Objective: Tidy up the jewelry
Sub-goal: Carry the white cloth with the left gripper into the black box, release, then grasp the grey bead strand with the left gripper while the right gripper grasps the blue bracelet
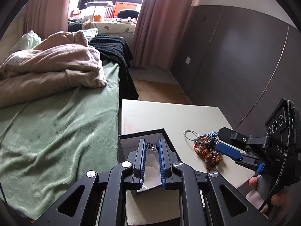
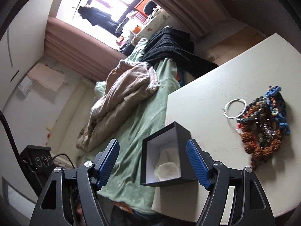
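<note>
Left claw point(image 1: 152, 146) pinching small silver ring point(image 1: 152, 147) above open black square box point(image 2: 163, 158); right claw point(image 2: 152, 164) open. Risk: ring bounces out, lost on green bed point(image 1: 56, 131) at 9 o'clock.

The box point(image 2: 165, 156) looks like matt black card with a white lining. The ring point(image 2: 236, 107) is shiny metal. The beads point(image 2: 263, 130) seem rough, perhaps seeds. The table point(image 2: 207, 86) is smooth and matt; the sheet point(image 1: 56, 131) is soft green fleece.

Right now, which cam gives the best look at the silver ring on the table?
Right wrist: the silver ring lies fully visible on the white table, left of the bead pile. Left wrist shows it smaller and farther off, by the right gripper.
</note>
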Available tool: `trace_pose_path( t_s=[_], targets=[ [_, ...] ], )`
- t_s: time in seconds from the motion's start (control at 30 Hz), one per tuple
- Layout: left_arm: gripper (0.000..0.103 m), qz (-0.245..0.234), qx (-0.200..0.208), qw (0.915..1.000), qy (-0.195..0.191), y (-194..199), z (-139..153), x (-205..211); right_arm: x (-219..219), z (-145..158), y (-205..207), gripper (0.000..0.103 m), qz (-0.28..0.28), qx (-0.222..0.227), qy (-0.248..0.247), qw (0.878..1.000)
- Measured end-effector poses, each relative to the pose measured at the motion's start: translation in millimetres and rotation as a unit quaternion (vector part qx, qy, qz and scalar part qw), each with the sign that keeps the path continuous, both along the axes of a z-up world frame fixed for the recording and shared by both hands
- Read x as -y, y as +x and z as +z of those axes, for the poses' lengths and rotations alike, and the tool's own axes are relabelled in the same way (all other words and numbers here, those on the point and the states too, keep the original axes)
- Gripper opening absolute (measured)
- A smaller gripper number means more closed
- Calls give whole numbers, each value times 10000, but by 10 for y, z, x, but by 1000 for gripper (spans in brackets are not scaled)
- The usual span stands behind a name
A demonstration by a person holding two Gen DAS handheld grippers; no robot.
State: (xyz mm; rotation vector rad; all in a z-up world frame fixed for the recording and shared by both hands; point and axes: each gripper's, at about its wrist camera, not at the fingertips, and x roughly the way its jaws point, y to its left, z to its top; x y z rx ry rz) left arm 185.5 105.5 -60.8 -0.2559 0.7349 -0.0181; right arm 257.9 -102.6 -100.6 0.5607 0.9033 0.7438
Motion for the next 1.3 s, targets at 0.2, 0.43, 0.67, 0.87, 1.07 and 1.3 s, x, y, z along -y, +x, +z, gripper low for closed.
trace_pose_path(
  t_s=[0.2, 0.43, 0.67, 0.87, 1.07, 1.3],
  targets=[
    [16, 7, -375, 9993, -2, 127, -103, 63, 307, 10, -34, 76, -479, -171, 40, 9987],
    [82, 358, -355, 9987, -103, 66, -59, 13, 493, 59, -56, 76, -659, -226, 169, 9974],
    [82, 323, -416, 9983, -246, 87, 19, 133, 769, 215, -64, 76, -1057, -12, -165, 9943],
    [82, 25, -390, 9991, -133, 163, 123, 493, 1312, 328, -58, 76, -1689, -140, -369, 9848],
    [82, -466, -316, 9984, 47, 304, 198, 906, 1678, 406, -115, 76, -2048, -279, -114, 9783],
    [60, -809, -506, 9954, 110, 570, 85, 1206, 1746, 180, -70, 76, -1904, -454, -132, 9806]
  ],
)
